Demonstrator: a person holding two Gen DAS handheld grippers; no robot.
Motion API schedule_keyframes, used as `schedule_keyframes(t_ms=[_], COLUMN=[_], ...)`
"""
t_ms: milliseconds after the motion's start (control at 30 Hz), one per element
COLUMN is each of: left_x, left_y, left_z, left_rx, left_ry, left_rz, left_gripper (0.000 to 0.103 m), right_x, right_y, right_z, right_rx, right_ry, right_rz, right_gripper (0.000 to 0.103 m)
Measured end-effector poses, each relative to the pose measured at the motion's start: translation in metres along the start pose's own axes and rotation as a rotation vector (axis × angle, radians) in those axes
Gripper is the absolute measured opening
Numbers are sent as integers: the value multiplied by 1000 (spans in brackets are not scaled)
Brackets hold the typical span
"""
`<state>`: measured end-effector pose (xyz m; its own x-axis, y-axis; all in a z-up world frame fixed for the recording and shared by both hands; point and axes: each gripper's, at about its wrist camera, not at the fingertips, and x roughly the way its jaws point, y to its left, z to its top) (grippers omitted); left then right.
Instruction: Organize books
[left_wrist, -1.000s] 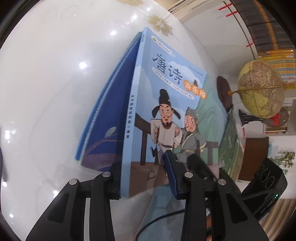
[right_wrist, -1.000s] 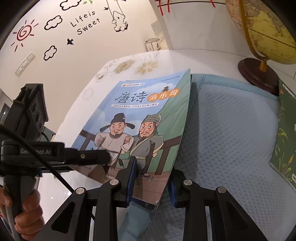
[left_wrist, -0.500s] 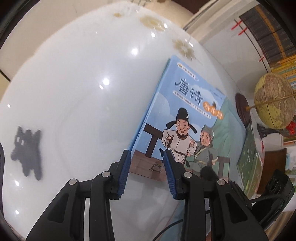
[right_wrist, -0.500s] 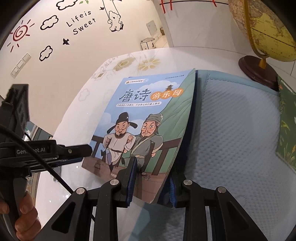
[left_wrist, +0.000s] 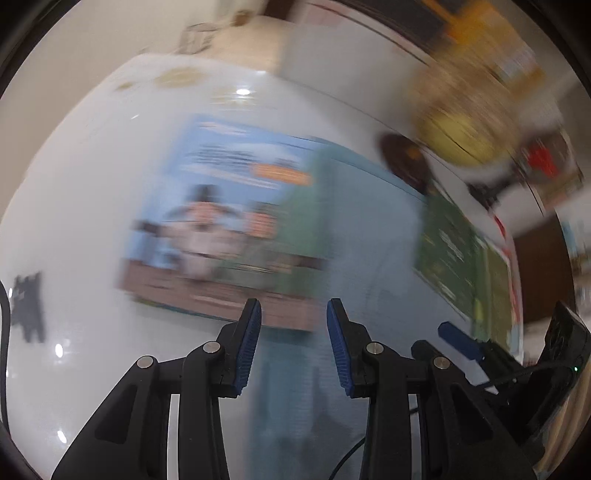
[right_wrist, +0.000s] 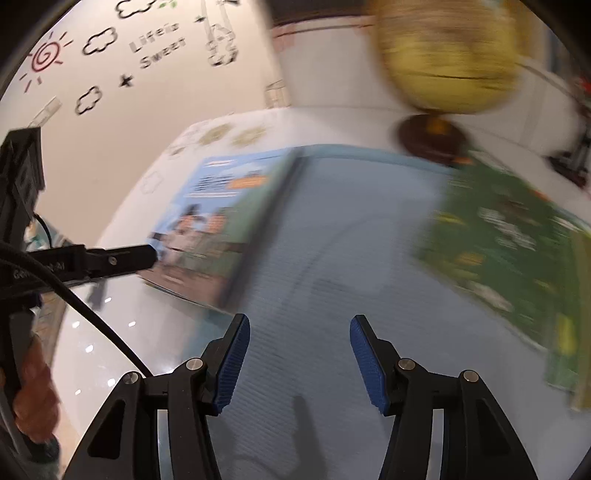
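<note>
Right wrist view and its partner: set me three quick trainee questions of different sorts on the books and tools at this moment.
1. True or false: the right tool grips the blue picture book.
2. Which lies nearer the globe? A) the blue picture book B) the green book
3. Fill in: the blue picture book lies partly on the light blue ____.

Key
1. False; its jaws have just been opening and nothing sits between them.
2. B
3. mat
</note>
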<state>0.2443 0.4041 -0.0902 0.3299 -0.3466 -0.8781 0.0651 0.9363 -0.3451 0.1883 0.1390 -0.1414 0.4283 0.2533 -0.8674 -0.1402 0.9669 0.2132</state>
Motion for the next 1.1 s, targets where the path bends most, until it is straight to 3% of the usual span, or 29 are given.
schedule_keyframes(t_ms=[100,267,433,600,733,900,1100], left_x=[12,38,70,99,116,130,131], left_y=[-62,-167,-266,-360,-408,-456,-468], left_z=[-11,-40,-83,-147,-191,-251,-314], left_rx=[83,176,194,189,214,315,296], left_ry=[33,77,130,187,259,311,310], left_rz=[-46,-84,-139,-202,-229,-190,-205], left_gripper=[33,33,33,33,33,33,33], right_x=[-32,-67,-110,-156,-188,-229,-266], right_y=[-57,-150,-245,-330,-379,-417,-433], right_z=[-25,-64,-101,-139,-182,-250,-319], right_rx=[68,205,267,275,304,348,351], right_ry=[-10,10,13,27,69,102,60], right_rz=[-75,-118,-139,-161,-168,-186,-182], right_gripper=[55,55,55,55,55,55,55])
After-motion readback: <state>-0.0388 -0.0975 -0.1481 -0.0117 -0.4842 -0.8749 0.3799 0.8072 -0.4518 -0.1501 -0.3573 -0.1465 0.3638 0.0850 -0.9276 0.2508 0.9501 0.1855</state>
